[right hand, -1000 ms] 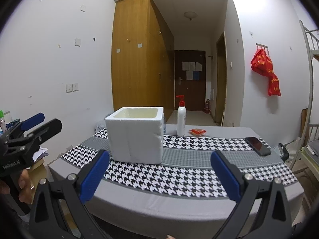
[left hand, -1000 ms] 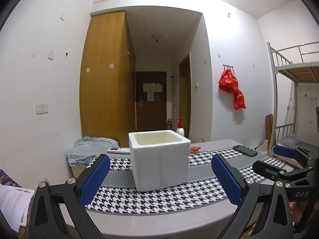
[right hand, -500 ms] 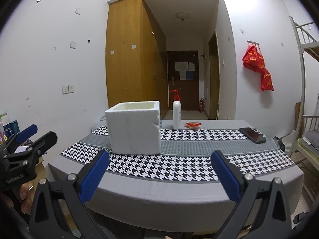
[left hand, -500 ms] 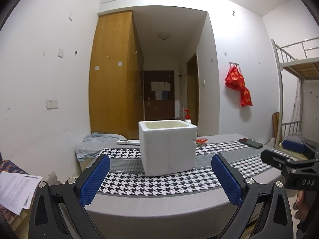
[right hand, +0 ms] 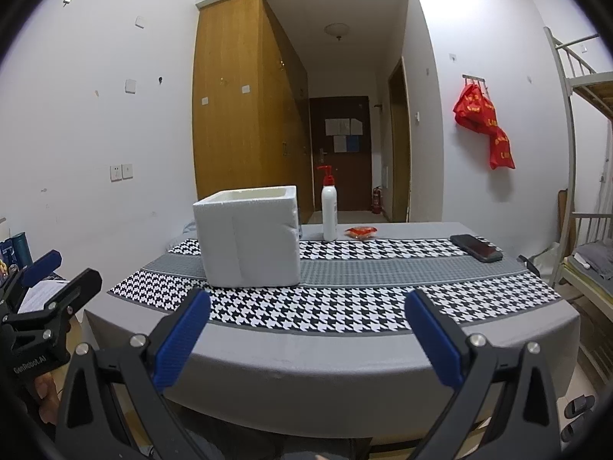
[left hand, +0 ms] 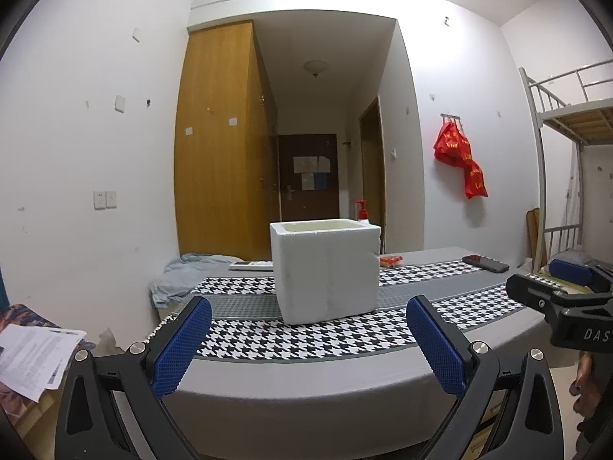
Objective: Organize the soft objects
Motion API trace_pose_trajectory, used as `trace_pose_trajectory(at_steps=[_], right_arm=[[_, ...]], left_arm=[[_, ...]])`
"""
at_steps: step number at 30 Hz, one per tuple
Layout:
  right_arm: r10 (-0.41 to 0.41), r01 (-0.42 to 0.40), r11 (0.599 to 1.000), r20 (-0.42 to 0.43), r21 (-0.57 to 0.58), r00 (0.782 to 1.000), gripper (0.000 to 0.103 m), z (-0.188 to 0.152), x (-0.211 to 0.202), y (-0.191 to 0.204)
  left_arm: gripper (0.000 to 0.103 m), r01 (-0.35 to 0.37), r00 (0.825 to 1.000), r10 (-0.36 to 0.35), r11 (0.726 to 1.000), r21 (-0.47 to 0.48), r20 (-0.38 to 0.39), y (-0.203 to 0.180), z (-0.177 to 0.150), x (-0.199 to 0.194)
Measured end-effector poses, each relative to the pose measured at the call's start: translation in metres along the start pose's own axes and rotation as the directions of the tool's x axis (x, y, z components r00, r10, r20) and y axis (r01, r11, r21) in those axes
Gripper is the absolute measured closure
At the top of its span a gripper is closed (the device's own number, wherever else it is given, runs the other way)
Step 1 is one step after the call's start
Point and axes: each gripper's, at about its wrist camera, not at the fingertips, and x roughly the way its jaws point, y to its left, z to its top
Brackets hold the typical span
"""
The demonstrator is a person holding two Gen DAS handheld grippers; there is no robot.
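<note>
Both grippers have backed away from the table [right hand: 345, 360] since 1 s ago; foam box [left hand: 325, 270] looks smaller. Left gripper [left hand: 308, 345] and right gripper [right hand: 306, 335] both spread wide, holding nothing. Box sits on the houndstooth runner [right hand: 345, 306], left of centre; its inside is hidden. Bluish cloth [left hand: 184, 272] lies at the table's far-left end, partly cut off behind the box in the right view. Red packet [right hand: 360, 232] too small to identify.
</note>
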Motion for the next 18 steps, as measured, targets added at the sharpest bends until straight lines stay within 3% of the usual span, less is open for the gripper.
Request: trace_pose_trajectory(at_steps=[18], right_arm=[[0.010,-0.010,1.000,-0.003,-0.016,1.000,0.001,-0.006,-0.009,0.008]], left_arm=[[0.001,0.025,1.000,-0.025,1.000,0.015,0.001,-0.002,-0.002,-0.014]])
